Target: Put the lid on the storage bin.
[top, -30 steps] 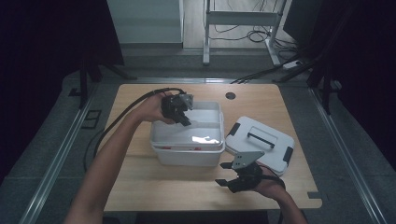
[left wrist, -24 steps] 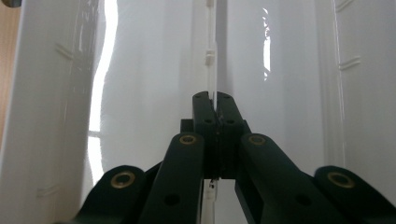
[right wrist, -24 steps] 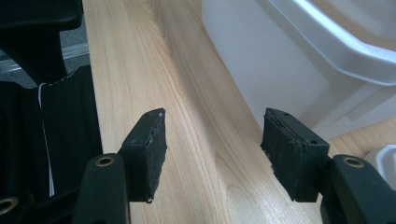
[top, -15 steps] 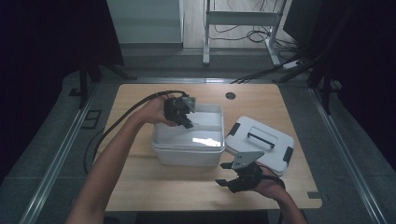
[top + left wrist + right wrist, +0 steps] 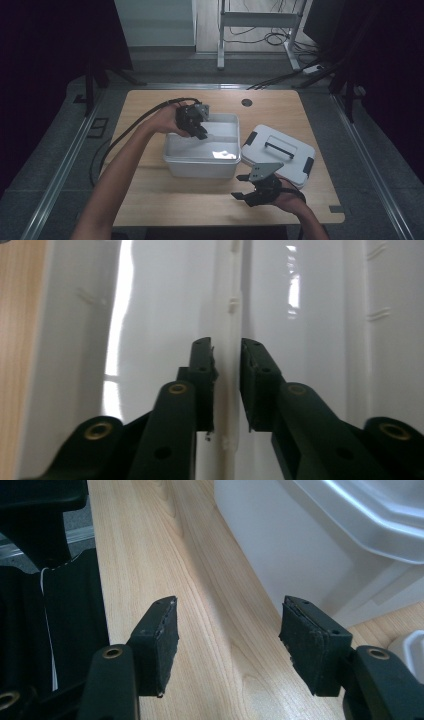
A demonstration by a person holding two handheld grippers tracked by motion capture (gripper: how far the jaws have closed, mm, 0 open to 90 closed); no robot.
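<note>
A white plastic bin [image 5: 200, 167] stands in the middle of the table. My left gripper [image 5: 200, 131] reaches over its far left rim. In the left gripper view that thin rim [image 5: 227, 300] runs between the jaws of the left gripper [image 5: 227, 347]. The jaws have just been opening, and a narrow gap shows on each side of the rim. My right gripper [image 5: 236, 186] hovers low over the wood in front of the bin, pointing left. In the right gripper view, my right gripper [image 5: 227, 615] is open with nothing between the pads [image 5: 162, 640], and the bin's wall [image 5: 280, 545] is just beyond.
A white lid [image 5: 280, 152] with a dark handle and side clips lies flat to the right of the bin. The wooden table [image 5: 150, 200] has bare room at the front left. A black cable [image 5: 125, 140] trails from the left gripper off the table's left edge.
</note>
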